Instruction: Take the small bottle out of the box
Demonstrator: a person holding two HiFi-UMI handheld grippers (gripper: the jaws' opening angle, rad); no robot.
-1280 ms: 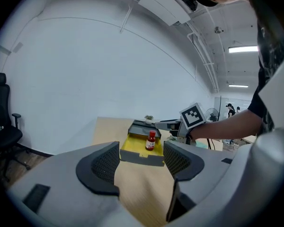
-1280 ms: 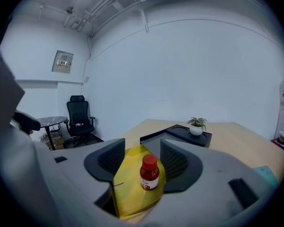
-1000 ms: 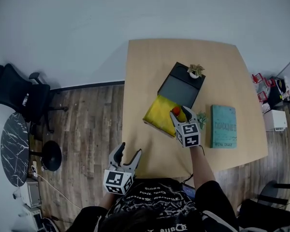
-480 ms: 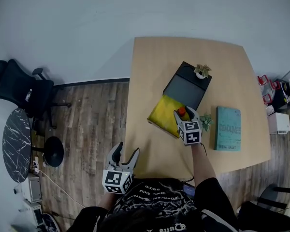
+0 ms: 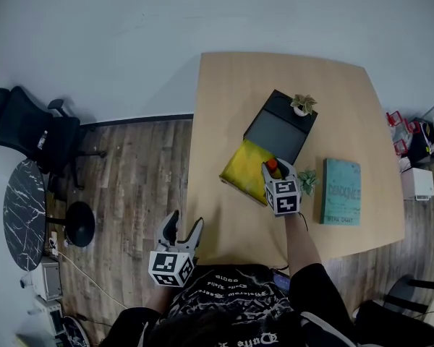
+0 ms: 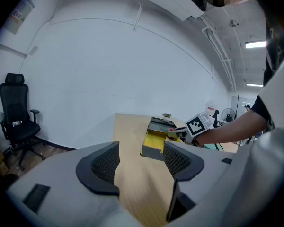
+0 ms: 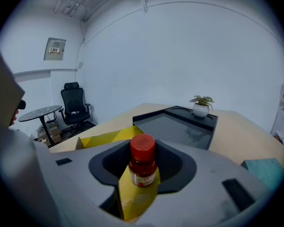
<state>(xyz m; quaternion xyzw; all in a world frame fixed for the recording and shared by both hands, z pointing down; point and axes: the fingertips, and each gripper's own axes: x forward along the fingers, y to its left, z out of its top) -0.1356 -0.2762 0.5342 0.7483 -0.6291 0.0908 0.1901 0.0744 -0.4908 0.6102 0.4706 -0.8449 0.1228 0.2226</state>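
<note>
- A pale wooden table (image 5: 224, 121) stands against a white wall (image 5: 130, 42) on a plank floor (image 5: 130, 165). A black office chair (image 5: 29, 132) and a round dark marble table (image 5: 20, 212) sit well apart from it, on the left of the head view.
- An open yellow box (image 5: 244, 170) lies near the middle of the table. Its far end touches a shallow black tray (image 5: 278, 129).
- A small potted plant (image 5: 301, 105) stands on the far corner of that tray.
- A teal book (image 5: 341, 191) lies flat to the right of the box. A second small plant (image 5: 304, 180) stands between the book and the box.
- The right gripper (image 5: 273, 166) reaches into the near right end of the box, tilted downward.
- Its jaws have just been closing. They now stand part-way in, one on each side of the small bottle (image 7: 143, 162), with the pads against its sides.
- The bottle is upright, with a red cap and a pale label. It is inside the box, whose yellow lining shows beneath it.
- The left gripper (image 5: 183, 224) is held off the table's near left corner, over the floor and close to the person's body.
- Its jaws are spread wide with nothing between them. Its own view shows only the tabletop and the distant box through the gap.
</note>
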